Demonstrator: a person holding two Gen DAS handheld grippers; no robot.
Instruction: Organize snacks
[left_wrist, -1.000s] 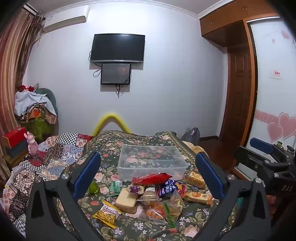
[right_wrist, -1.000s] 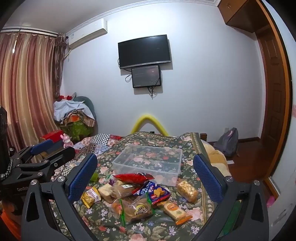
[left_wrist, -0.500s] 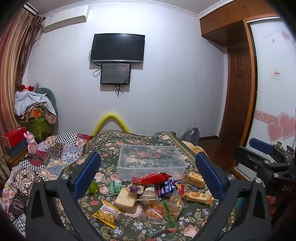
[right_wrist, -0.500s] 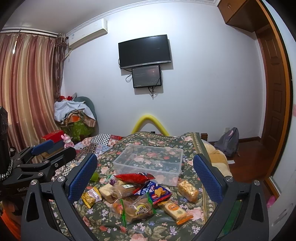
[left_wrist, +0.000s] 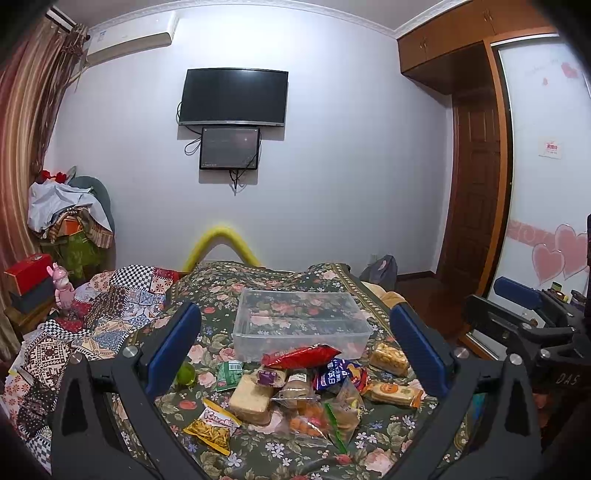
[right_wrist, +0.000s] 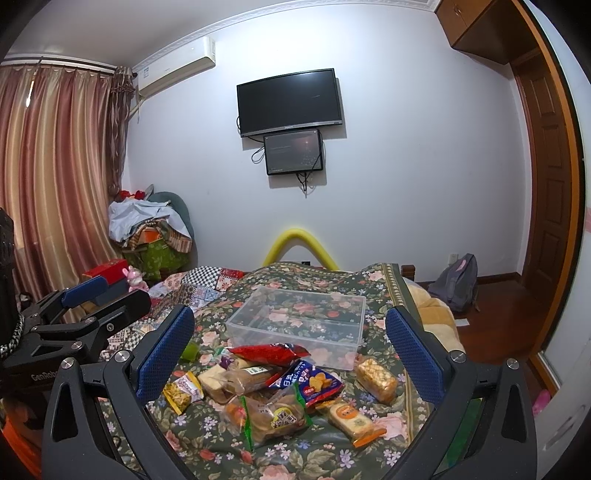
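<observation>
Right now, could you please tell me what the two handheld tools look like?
Both match: the left tool and the right tool have black frames with triangular cut-outs, silver bolts, and blue textured pads on each finger. Side-on, the right body shows "DAS" and the left body "GenRob".

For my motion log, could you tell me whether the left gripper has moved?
No: the left gripper frames the clear bin just as before.

Bedspread: dark green, floral print. Bin: clear plastic. Snack packets: one red, one blue, one yellow. Tongs pads: blue. Curtain: pink-brown stripes.
</observation>
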